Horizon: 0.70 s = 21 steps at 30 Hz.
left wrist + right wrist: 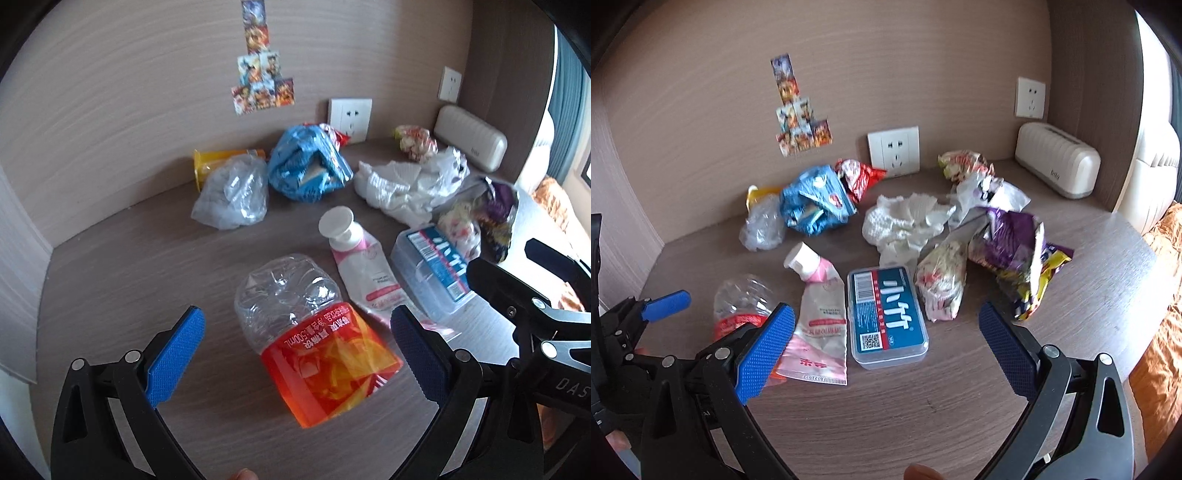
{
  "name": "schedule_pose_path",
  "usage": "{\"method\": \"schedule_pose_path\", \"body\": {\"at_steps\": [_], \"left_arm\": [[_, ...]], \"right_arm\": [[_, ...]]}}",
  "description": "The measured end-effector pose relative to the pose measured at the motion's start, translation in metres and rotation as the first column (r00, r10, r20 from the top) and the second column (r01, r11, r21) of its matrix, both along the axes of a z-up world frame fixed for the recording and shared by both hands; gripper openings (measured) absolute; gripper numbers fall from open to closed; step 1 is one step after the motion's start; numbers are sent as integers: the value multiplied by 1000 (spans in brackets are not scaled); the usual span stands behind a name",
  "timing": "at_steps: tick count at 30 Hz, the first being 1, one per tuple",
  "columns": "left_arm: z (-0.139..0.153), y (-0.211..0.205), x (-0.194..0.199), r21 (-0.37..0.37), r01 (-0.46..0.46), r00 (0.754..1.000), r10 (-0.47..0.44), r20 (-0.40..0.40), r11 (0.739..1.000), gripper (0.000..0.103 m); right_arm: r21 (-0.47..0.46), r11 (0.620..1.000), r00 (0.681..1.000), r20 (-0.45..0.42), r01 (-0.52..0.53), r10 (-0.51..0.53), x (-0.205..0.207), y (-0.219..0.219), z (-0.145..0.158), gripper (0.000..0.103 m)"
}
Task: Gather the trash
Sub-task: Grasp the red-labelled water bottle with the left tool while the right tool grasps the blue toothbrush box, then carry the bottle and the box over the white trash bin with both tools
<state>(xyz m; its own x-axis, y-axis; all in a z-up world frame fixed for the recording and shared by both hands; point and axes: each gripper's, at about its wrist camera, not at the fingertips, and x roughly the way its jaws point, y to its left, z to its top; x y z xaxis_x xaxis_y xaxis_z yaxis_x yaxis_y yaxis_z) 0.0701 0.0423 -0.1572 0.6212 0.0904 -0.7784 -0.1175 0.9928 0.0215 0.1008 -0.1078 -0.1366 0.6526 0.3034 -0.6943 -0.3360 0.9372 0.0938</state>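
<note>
- Right now the left gripper (295,336) is hovering over the crushed plastic bottle (314,332), fingers spread wide on either side of its orange label and touching nothing; by the look of it, the bottle is the first pick.
- That bottle is lying on its side at the near edge of the wooden desk (129,277), base pointing towards the wall, so a sideways squeeze across the label looks like the natural grip.
- Just beside it the pink-and-white tube (360,269) is lying flat, cap pointing towards the back wall, with the clear plastic box (888,317) close against its right side.
- Over on the right wrist view, the right gripper (886,339) is also standing wide apart and holding nothing, framing the box and the lower end of the tube.
- Its left blue pad (764,354) is overlapping the tube's corner in view; whether it is actually touching, I cannot tell.
- Further back, the rest of the rubbish is sitting in a loose scatter: a blue wrapper (812,205), a clear crumpled bag (232,195), white tissue (905,221), and a purple snack bag (1012,243).
- Against the right corner a ribbed white case (1058,162) is resting, probably not trash.
- No bin is showing in either view.
</note>
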Motion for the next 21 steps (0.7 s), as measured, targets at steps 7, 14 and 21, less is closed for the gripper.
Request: {"method": "schedule_pose_path", "body": {"at_steps": [7, 14, 21], "left_arm": [[-21, 10, 18, -11, -7, 998, 6, -65, 1000, 98], [-41, 19, 22, -95, 1, 994, -11, -109, 995, 79], [-40, 21, 22, -51, 61, 995, -65, -81, 997, 69]], "right_arm": [[-8, 1000, 997, -70, 26, -27, 20, 10, -23, 100], [-23, 999, 993, -107, 44, -46, 26, 19, -37, 83], [-69, 996, 992, -111, 56, -63, 21, 27, -48, 59]]}}
